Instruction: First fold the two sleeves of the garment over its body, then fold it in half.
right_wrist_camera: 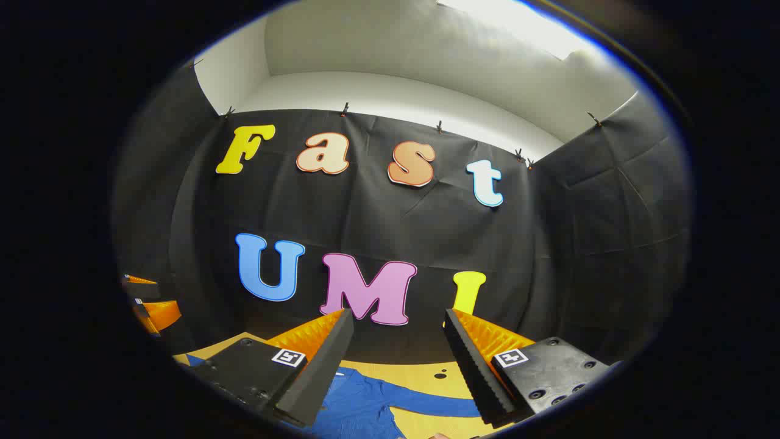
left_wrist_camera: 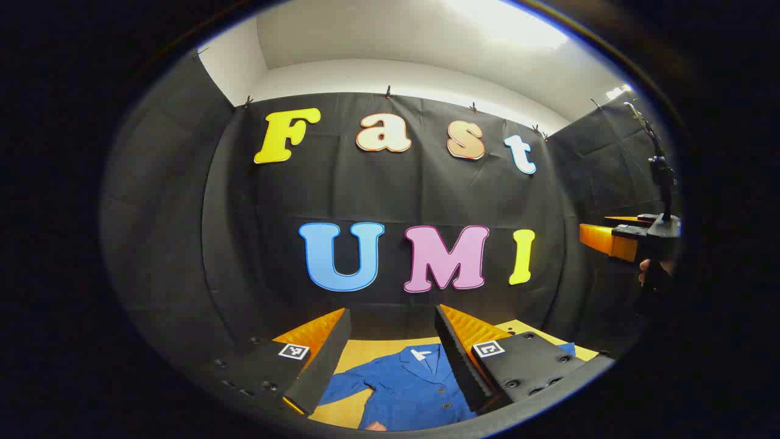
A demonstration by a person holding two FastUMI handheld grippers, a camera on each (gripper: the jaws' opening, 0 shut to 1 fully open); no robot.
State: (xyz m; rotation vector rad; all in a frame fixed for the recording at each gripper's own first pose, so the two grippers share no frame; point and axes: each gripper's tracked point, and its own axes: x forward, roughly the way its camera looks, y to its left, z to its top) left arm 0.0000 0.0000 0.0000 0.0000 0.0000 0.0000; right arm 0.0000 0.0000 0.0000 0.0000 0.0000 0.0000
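Note:
A blue button-front garment [left_wrist_camera: 408,387] lies flat on the wooden table [left_wrist_camera: 365,353], collar toward the wall, one sleeve [left_wrist_camera: 341,387] spread out to the left. My left gripper [left_wrist_camera: 393,310] hangs well above it, open, with nothing between its fingers. In the right gripper view the same garment [right_wrist_camera: 359,405] lies below with a sleeve [right_wrist_camera: 439,405] stretched to the right. My right gripper [right_wrist_camera: 399,317] is open and empty too, high over the cloth. The right gripper [left_wrist_camera: 606,235] also appears far right in the left gripper view, held by a hand [left_wrist_camera: 655,268].
Black cloth walls close the booth at the back and both sides. The table's [right_wrist_camera: 420,372] bare wood runs between the garment and the back wall, with a small dark spot [right_wrist_camera: 440,376]. The left gripper [right_wrist_camera: 149,308] sits at the left edge of the right gripper view.

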